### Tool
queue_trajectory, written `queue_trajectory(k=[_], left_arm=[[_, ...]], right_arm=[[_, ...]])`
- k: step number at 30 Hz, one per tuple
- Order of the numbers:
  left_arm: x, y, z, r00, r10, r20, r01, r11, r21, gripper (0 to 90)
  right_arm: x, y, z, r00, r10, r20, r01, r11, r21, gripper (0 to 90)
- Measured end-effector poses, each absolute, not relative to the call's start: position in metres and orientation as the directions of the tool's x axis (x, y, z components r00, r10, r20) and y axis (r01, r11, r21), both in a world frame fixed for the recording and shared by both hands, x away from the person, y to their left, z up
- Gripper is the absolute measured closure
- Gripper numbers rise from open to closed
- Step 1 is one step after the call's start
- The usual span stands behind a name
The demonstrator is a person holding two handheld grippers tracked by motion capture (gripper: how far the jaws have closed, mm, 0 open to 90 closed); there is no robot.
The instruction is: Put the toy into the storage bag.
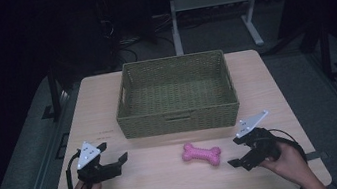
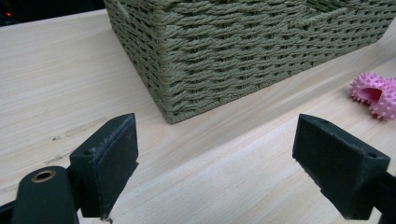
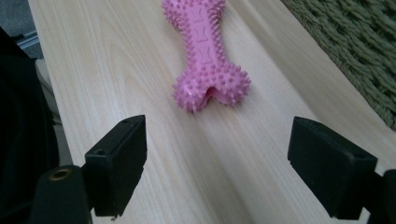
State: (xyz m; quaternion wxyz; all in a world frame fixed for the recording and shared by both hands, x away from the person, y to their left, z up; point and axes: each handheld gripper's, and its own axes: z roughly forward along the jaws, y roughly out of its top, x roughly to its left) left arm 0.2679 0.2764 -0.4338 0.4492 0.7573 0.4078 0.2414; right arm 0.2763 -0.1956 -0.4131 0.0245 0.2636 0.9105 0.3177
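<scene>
Looking down my right gripper (image 3: pixel 215 163), I've got both jaws spread wide with bare wood between them, and the pink spiky bone-shaped chew toy (image 3: pixel 205 51) lies just ahead, one knobbed end pointing back at me, not yet between the jaws. Nothing gripped on this side. Over on my left gripper (image 2: pixel 215 163) the jaws are likewise parted and empty, facing the near corner of the green woven basket (image 2: pixel 243 51), with a sliver of the toy off to the side.

From the high view, the right gripper (image 1: pixel 238 151) hovers just beside the toy's right end, the left gripper (image 1: pixel 112 153) sits well apart on the other side, and the toy (image 1: pixel 201 153) lies flat on the worktop (image 1: pixel 160 186) in front of the basket (image 1: pixel 179 119), near it but not touching. The basket looks empty.

My read: we're at the very start. The approach is lined up, but the grasp, the lift and the drop into the basket all remain to do.
</scene>
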Motion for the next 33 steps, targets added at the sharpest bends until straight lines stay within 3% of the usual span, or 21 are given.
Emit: queue_trajectory(k=[33], left_arm=[[0.267, 0.279, -0.432, 0.552, 0.834, -0.009, 0.396, -0.252, 0.883, 13.8]], right_arm=[[0.308, -0.128, -0.415, -0.916, 0.389, 0.093, 0.383, 0.785, 0.486, 16.6]])
